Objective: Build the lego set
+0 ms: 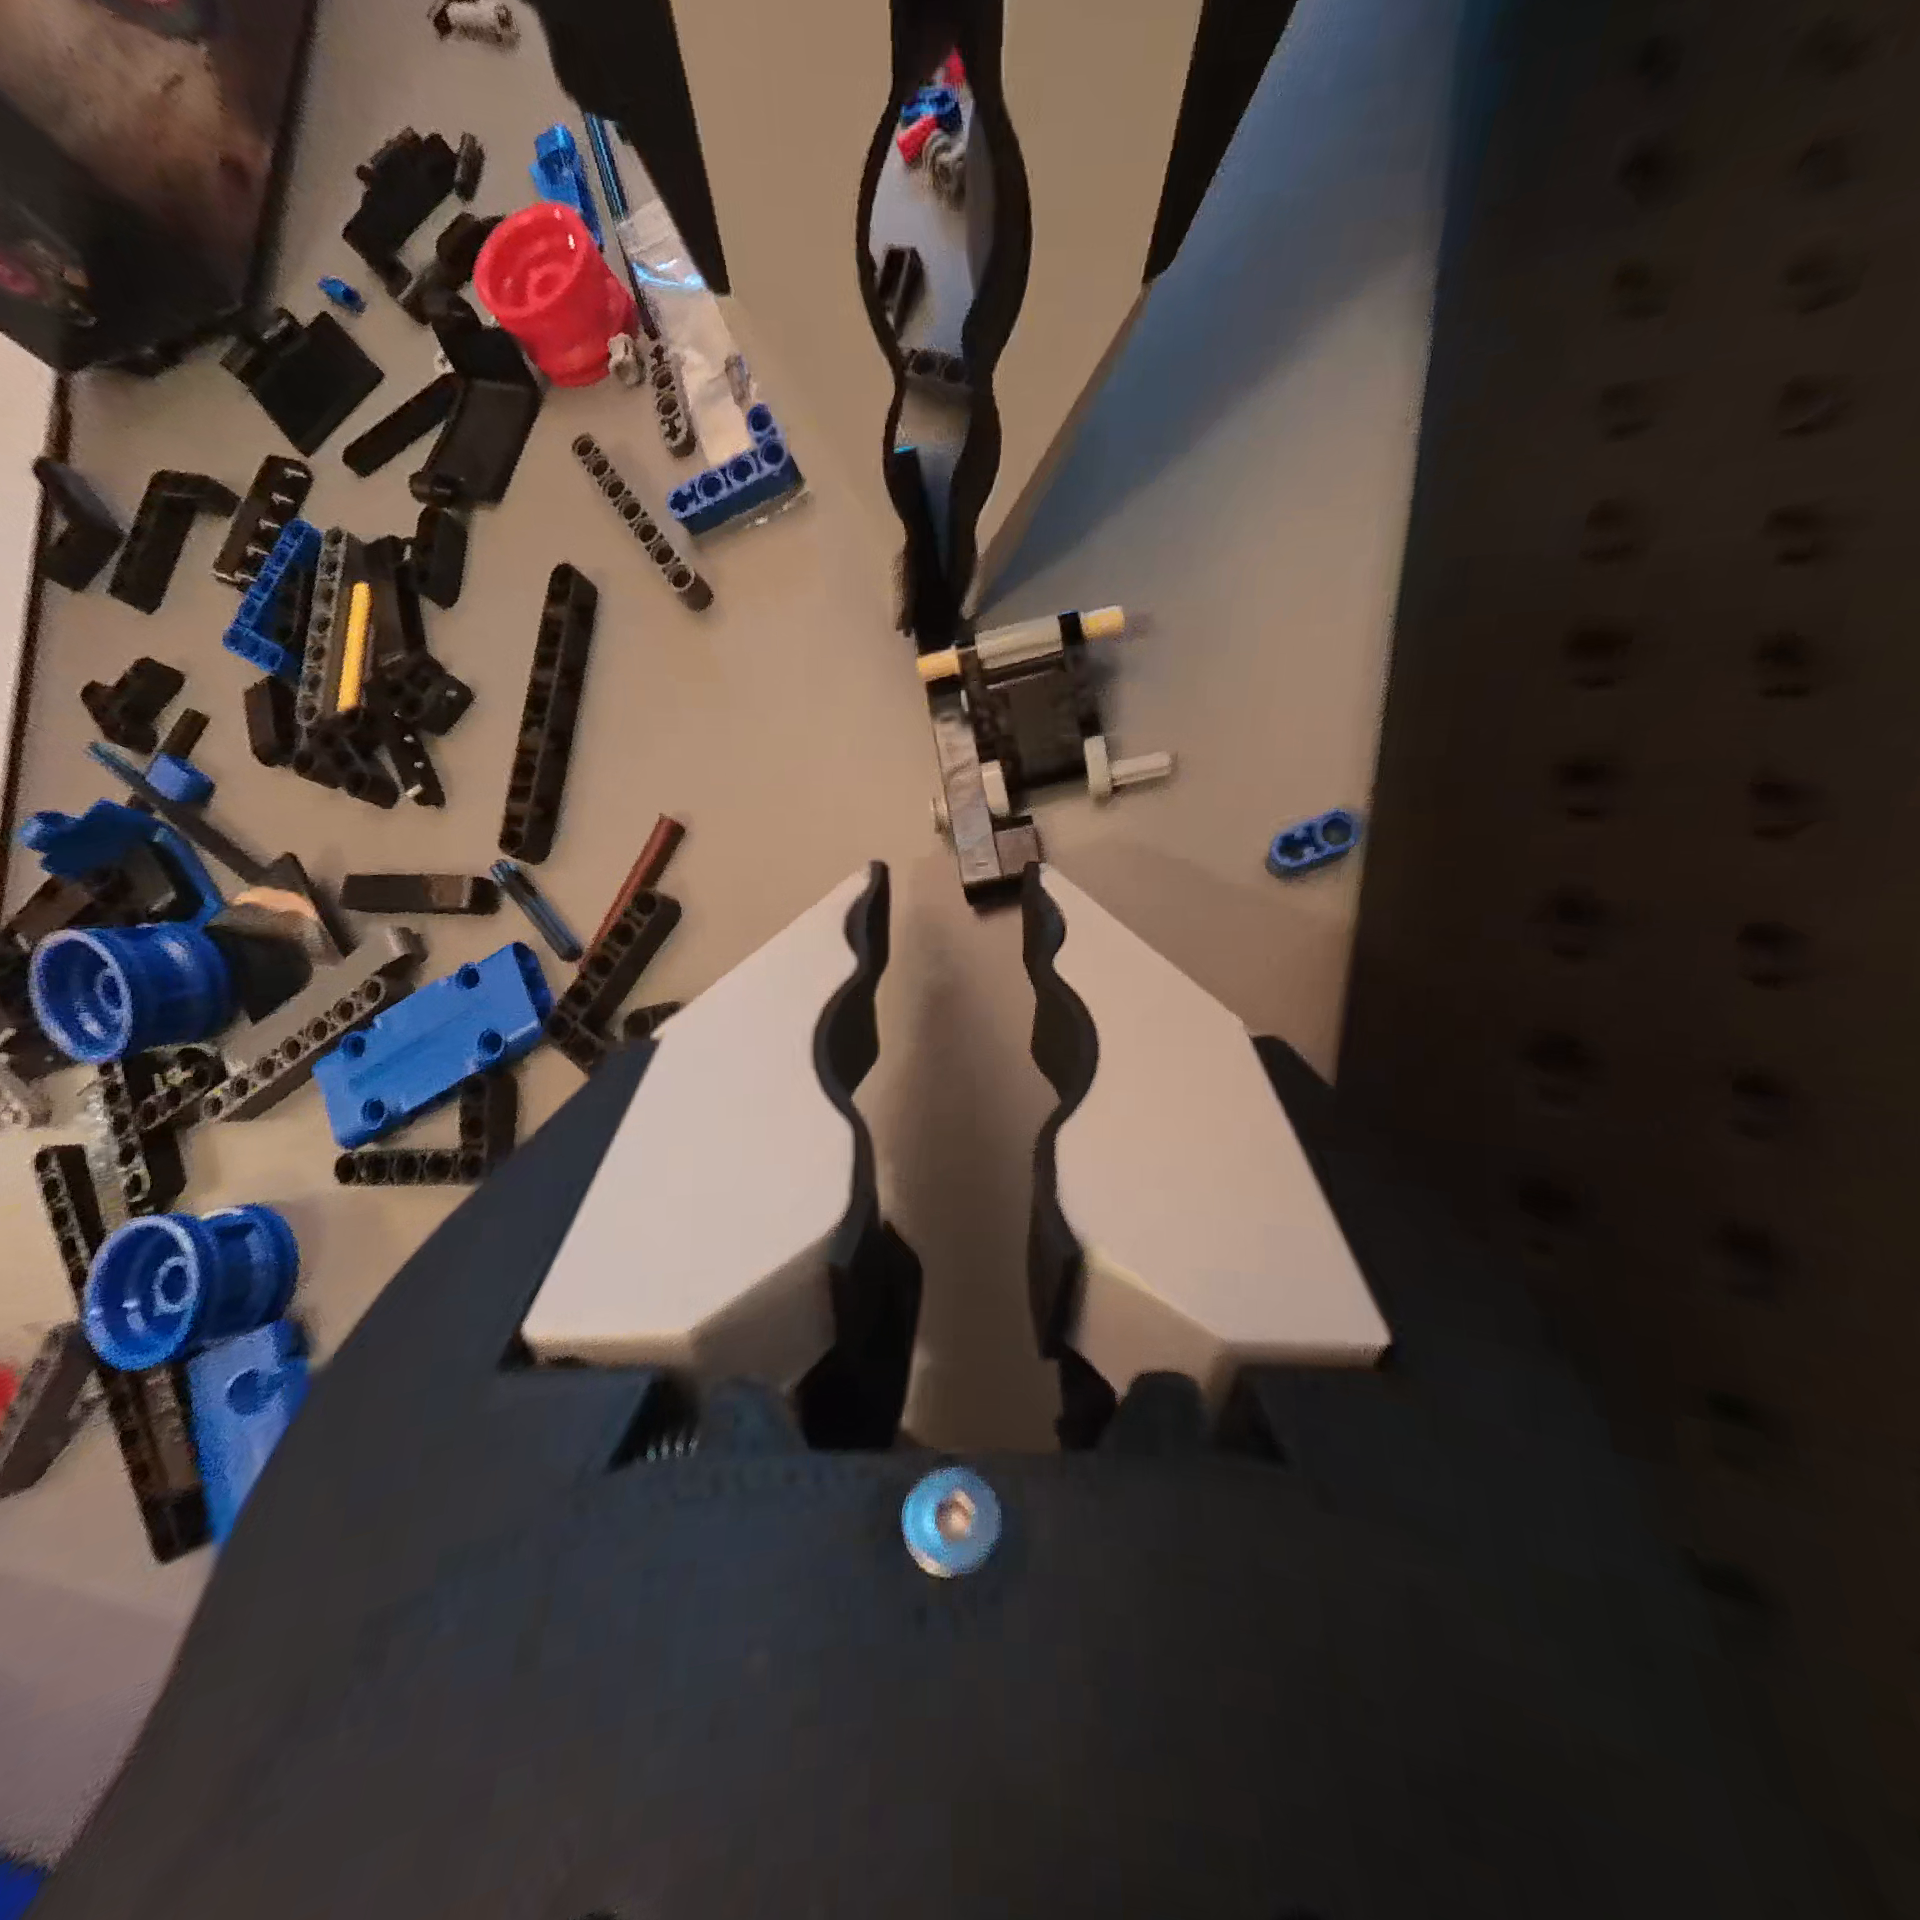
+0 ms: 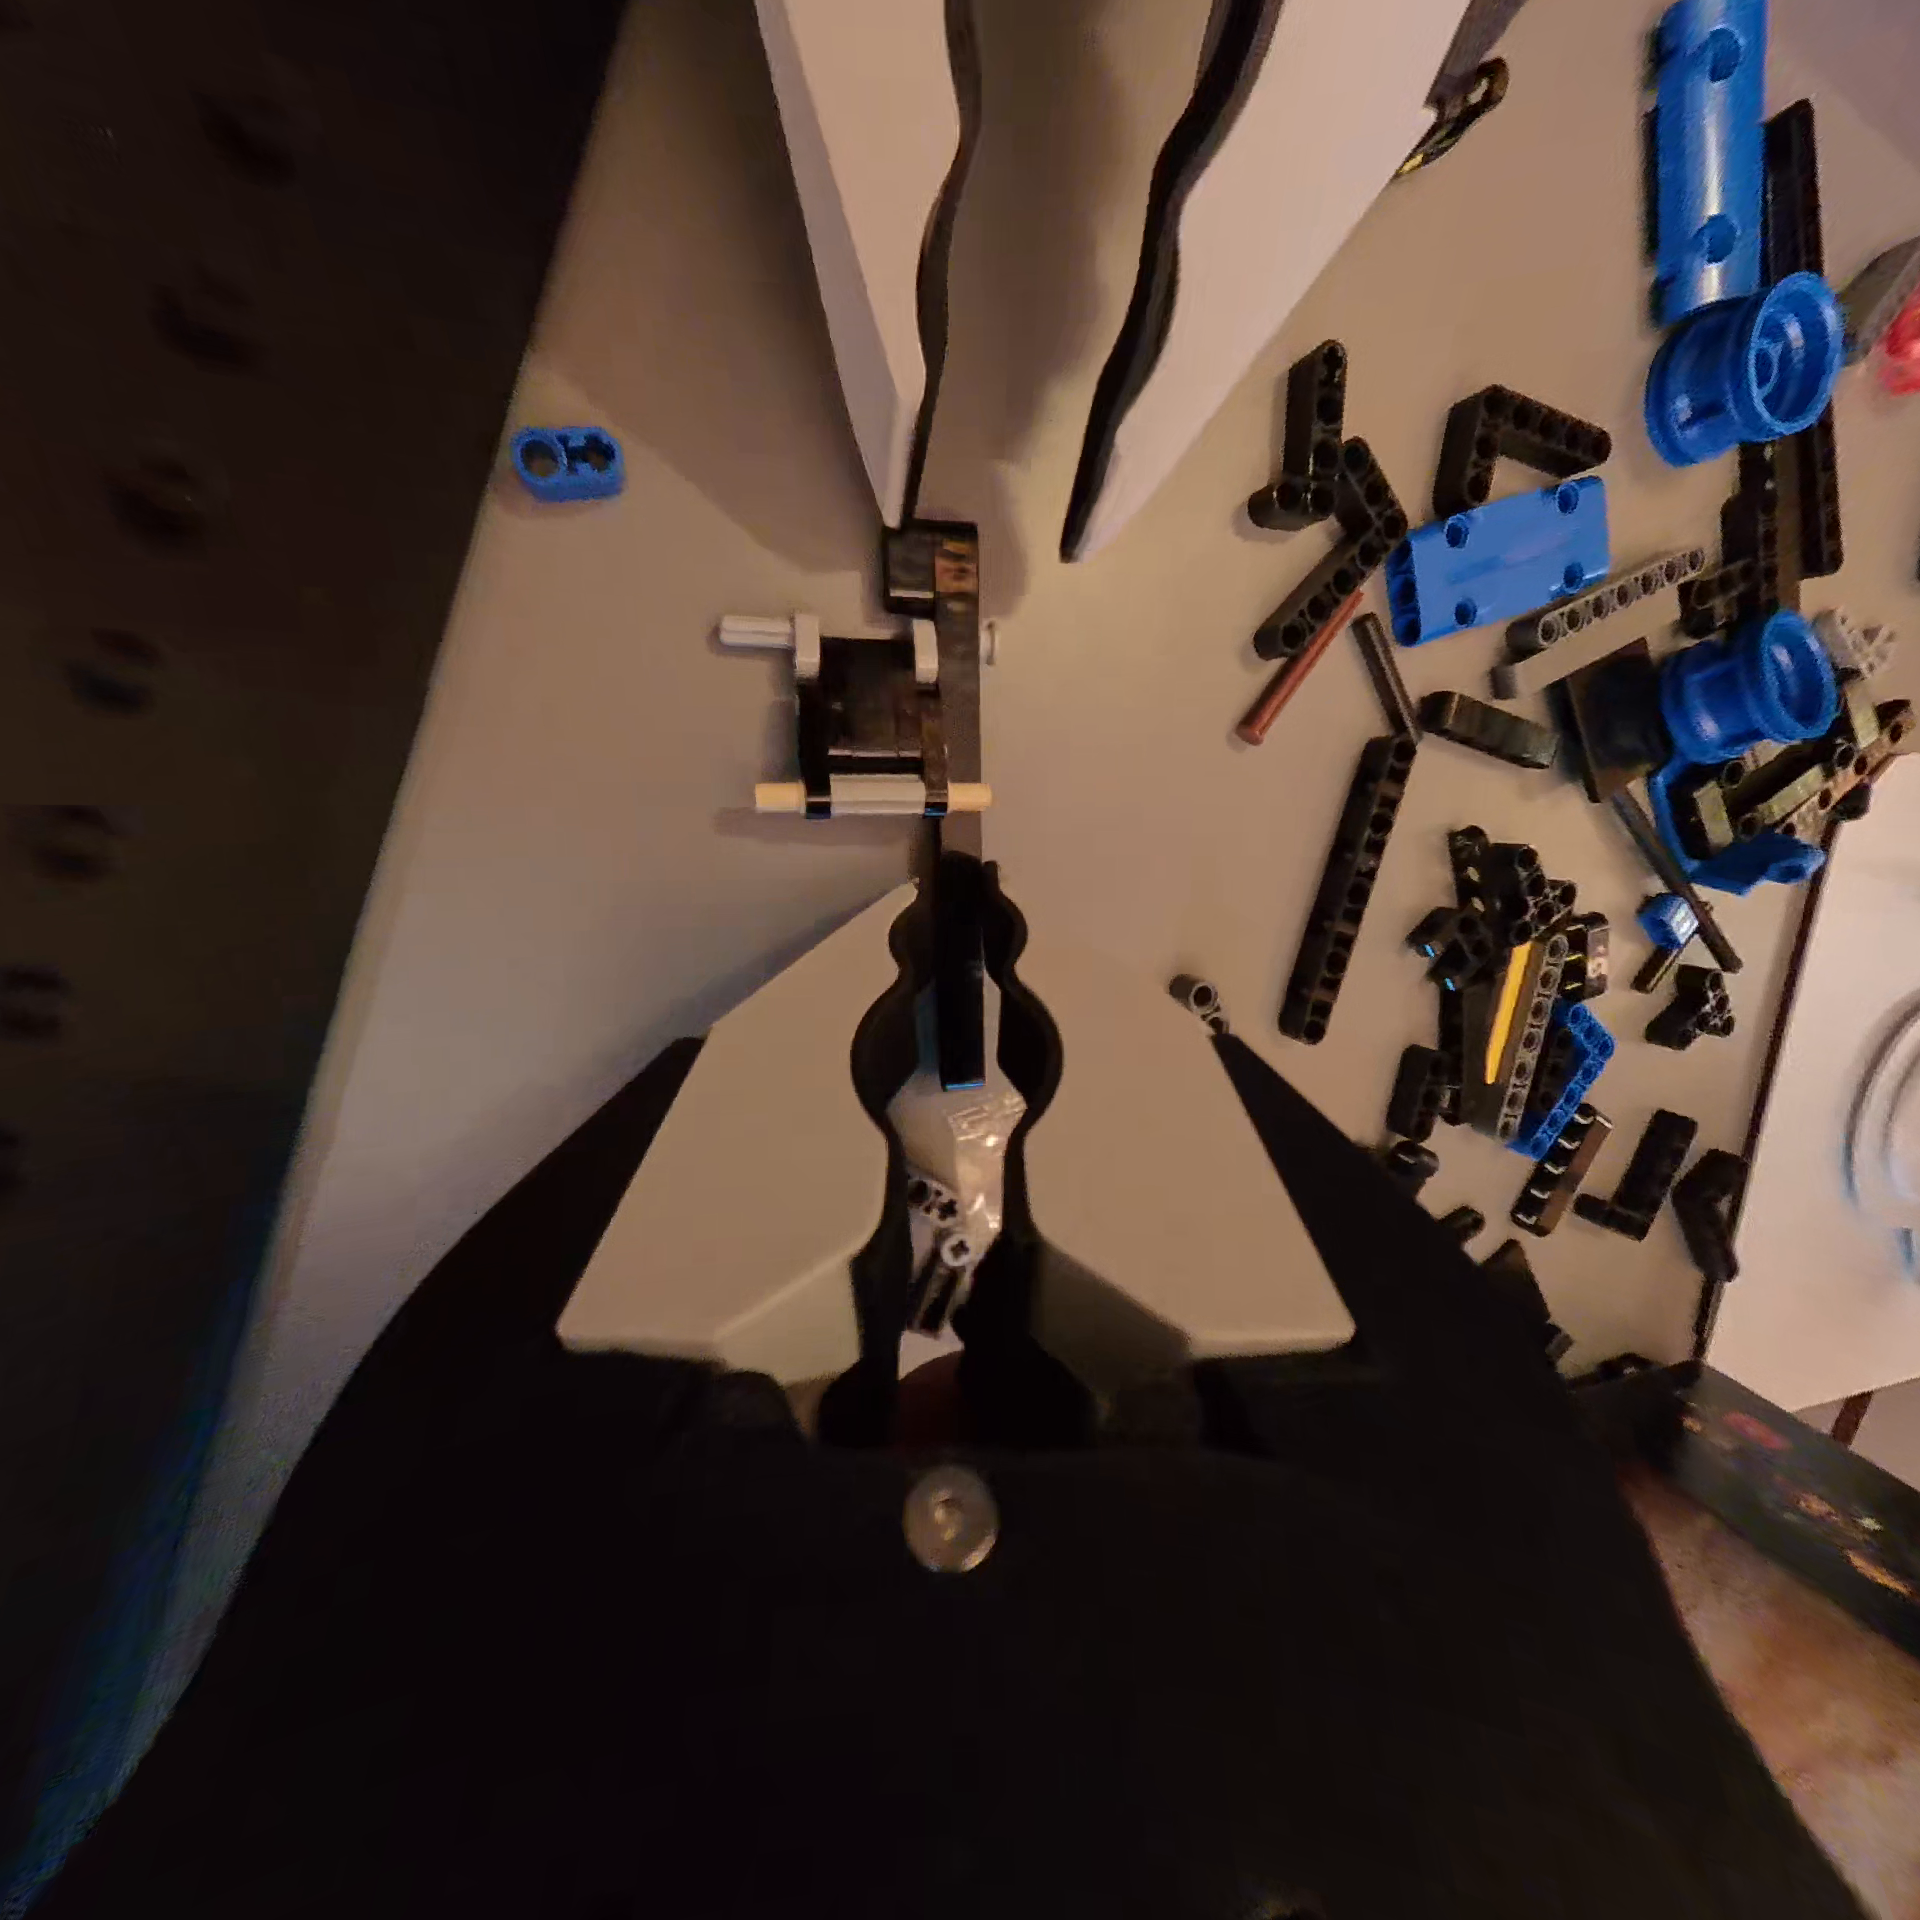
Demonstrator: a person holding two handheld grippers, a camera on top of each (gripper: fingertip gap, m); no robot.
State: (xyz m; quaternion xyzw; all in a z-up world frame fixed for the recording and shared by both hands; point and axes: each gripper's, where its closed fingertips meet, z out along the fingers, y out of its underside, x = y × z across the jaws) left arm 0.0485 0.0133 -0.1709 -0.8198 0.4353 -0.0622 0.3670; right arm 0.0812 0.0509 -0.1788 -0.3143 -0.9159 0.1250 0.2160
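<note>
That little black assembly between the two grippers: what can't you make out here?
- How the black piece held by the right gripper meets the assembly: both views, fingers cover the joint.
- Whether the left gripper touches it: left wrist view, motion blur.
- The dark perforated panel: cut off by the frame edge.

Bare desk (image 2: pixel 644 935) around the small assembly (image 2: pixel 883 707): open on its side toward the lone blue link (image 2: pixel 566 464). Dark perforated panel (image 1: pixel 1662 831) walls off that side just beyond the link. Opposite side: clear strip, then a dense scatter of beams (image 2: pixel 1351 883), blue wheels (image 2: pixel 1745 364) and panels (image 2: pixel 1496 566).
</note>
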